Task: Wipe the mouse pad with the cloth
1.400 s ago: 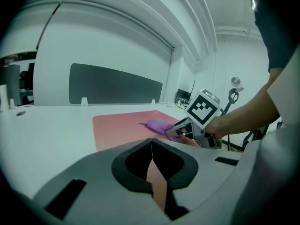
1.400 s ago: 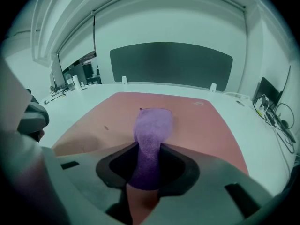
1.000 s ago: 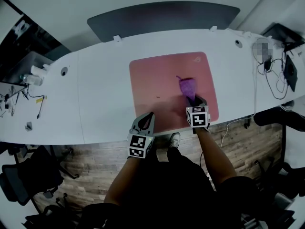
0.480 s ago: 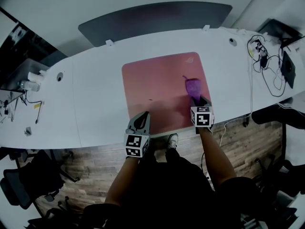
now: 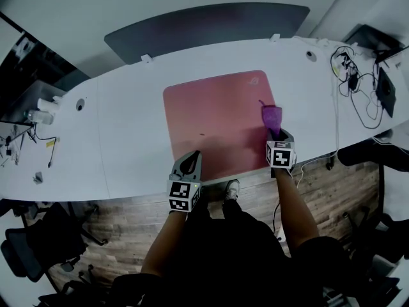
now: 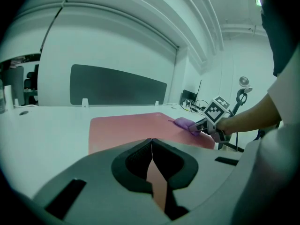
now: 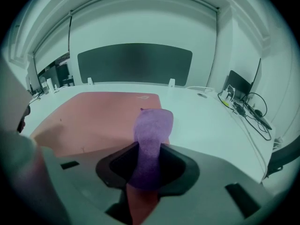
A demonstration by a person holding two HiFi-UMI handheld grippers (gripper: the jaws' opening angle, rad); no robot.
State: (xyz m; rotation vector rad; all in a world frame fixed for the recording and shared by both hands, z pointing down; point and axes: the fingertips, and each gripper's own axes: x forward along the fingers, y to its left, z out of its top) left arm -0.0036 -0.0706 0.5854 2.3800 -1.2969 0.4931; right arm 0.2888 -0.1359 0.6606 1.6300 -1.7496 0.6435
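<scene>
cloth (image 7: 152, 125) end hidden in right gripper (image 5: 276, 133) jaws, mouse pad (image 5: 211, 120) logo (image 5: 257, 78) unreadably small

Setting: office. You stand at a long white desk (image 5: 128, 146) with round cable holes (image 5: 80, 104) and a dark grey divider panel (image 5: 204, 24) mounted along its far edge. A pink rectangular mouse pad (image 5: 217, 123) lies on the desk. Black office chairs (image 5: 32, 248) sit on the wood-plank floor (image 5: 121, 229). A tangle of black cables (image 5: 358, 101) lies at your right.
</scene>
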